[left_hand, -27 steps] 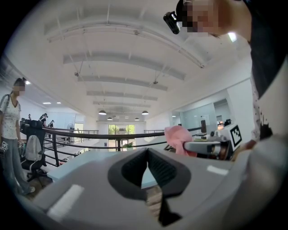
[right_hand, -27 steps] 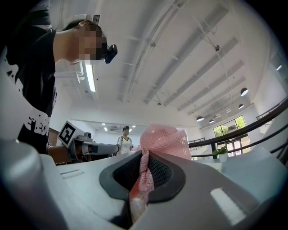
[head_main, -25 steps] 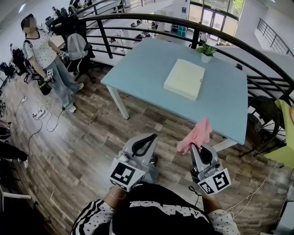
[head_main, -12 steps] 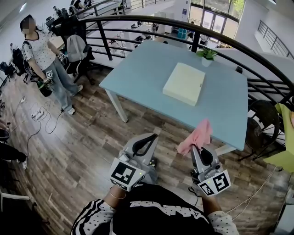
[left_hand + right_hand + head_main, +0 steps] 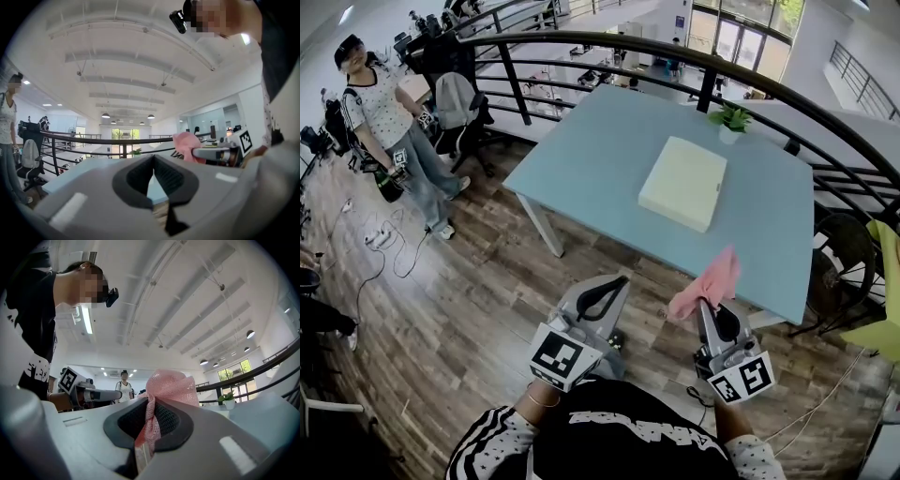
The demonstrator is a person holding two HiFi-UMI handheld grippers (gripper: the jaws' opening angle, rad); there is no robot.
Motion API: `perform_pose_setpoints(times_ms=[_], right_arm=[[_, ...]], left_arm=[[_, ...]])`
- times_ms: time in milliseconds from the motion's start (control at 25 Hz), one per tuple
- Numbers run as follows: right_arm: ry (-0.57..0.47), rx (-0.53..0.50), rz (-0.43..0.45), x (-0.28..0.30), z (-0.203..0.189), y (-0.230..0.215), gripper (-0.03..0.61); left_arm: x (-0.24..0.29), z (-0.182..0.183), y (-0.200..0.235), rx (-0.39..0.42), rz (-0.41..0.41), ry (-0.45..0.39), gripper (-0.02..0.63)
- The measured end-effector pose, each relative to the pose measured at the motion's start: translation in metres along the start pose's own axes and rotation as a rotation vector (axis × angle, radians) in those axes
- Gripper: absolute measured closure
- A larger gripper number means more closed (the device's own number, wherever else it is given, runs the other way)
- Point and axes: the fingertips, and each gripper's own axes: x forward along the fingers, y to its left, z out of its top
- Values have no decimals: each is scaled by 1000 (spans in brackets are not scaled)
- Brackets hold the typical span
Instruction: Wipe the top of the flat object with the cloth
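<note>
Cloth held in the right gripper, in front of the table

Jaws of the right gripper are pressed together on a pink mesh cloth, which stands bunched above the tips and also hangs down between them. The left gripper carries nothing, and its jaw tips meet each other. Both grippers are over the wooden floor, just before the near edge of the light blue table, and they do not touch it. The flat object, a cream-coloured square slab, lies on the middle part of the table, well apart from the cloth. At the far edge stands a small white pot with a green plant inside it. A dark railing curves behind the table, and a person stands at the left on the floor.
</note>
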Motion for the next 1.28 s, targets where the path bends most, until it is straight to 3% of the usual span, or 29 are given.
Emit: perform_pose_setpoints(times_ms=[800,1000,1280], right_arm=[[32,-2,-12,64,-9,-22,560],[21,-37,-31,78,4,-27,559],[45,-74,-143,81,3,-59,560]], left_arm=[[36,1,67,0,0,8,614],[52,11,75,-25,-38,-16,614],[98,-3,80,-37,-151,14,614]])
